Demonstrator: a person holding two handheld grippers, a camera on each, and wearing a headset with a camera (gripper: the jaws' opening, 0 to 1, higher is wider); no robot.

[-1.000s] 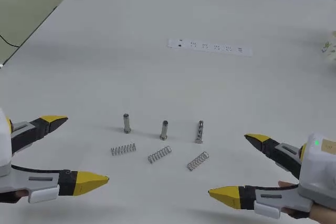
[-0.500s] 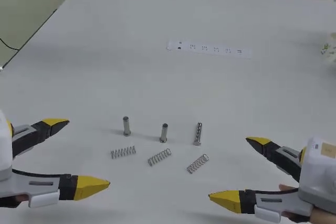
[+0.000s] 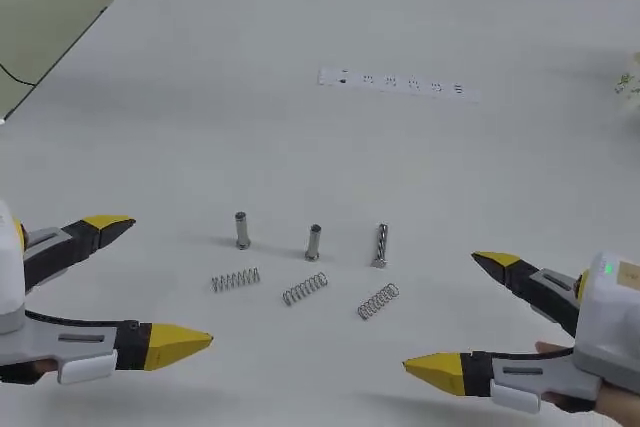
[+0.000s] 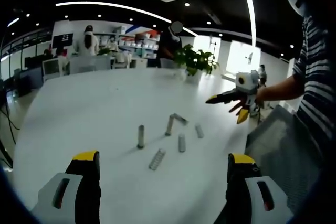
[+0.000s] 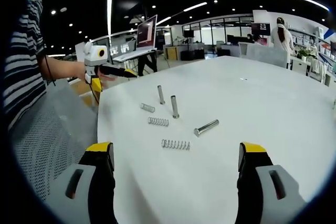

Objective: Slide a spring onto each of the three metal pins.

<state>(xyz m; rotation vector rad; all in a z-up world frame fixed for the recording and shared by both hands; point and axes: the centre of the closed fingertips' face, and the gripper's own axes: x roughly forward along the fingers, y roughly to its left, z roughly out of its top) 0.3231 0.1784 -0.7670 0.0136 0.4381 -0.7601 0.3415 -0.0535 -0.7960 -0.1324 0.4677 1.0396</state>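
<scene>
On the table (image 3: 150,127) three pins make a row: the left pin (image 3: 241,230) and middle pin (image 3: 314,242) upright, the right pin (image 3: 381,245) on its side. Just before each, not touching, lie the left spring (image 3: 236,280), middle spring (image 3: 304,289) and right spring (image 3: 377,301). A power strip (image 3: 392,85) lies well behind. The left gripper (image 3: 165,281) hangs left of the springs, the right gripper (image 3: 444,312) to their right.

White table (image 3: 200,97), 3 pins (image 3: 314,242), 3 springs (image 3: 304,290), pwr strip (image 3: 392,84)

White table (image 3: 300,27) with what may be a power strip (image 3: 398,86), potted plant (image 4: 197,60) farther off
</scene>
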